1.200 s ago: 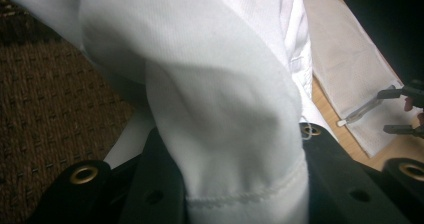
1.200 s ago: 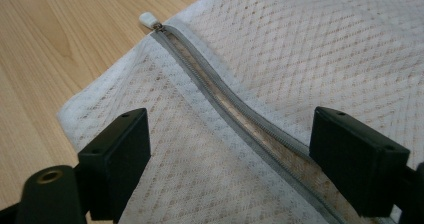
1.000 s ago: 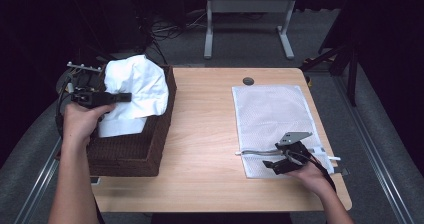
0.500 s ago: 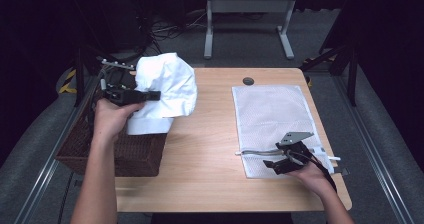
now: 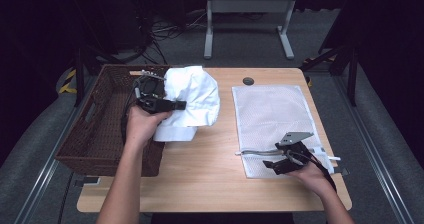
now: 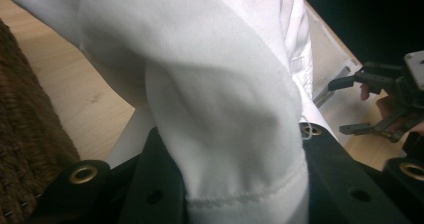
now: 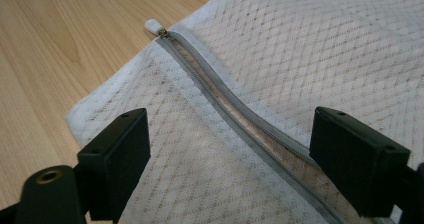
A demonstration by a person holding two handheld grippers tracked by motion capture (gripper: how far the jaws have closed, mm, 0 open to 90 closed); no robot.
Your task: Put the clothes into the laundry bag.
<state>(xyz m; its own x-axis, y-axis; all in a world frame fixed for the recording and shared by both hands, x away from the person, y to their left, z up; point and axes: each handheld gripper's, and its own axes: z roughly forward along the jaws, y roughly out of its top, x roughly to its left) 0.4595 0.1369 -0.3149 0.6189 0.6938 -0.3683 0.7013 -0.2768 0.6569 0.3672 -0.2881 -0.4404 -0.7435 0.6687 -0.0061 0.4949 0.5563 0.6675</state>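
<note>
A white garment (image 5: 196, 95) hangs bunched over the table just right of the basket, and my left gripper (image 5: 176, 105) is shut on it. In the left gripper view the cloth (image 6: 225, 109) bulges up between the two black jaws and hides the fingertips. A white mesh laundry bag (image 5: 274, 115) lies flat on the right of the table. My right gripper (image 5: 270, 160) stands open low over the bag's near end. Its jaws straddle the grey zipper (image 7: 235, 104), whose white pull (image 7: 152, 26) lies at the bag's corner, and the mesh (image 7: 310, 49) between them is ungripped.
A brown wicker basket (image 5: 95, 134) stands on the table's left side, its rim beside my left hand. Bare wood (image 5: 210, 169) lies between basket and bag. A round grommet (image 5: 248, 80) sits near the far edge. Beyond the table are a metal stand and cables.
My left hand has carried the white garment rightward from above the basket to over the table beside the bag, sinking a little. The right gripper has kept still on the bag.
</note>
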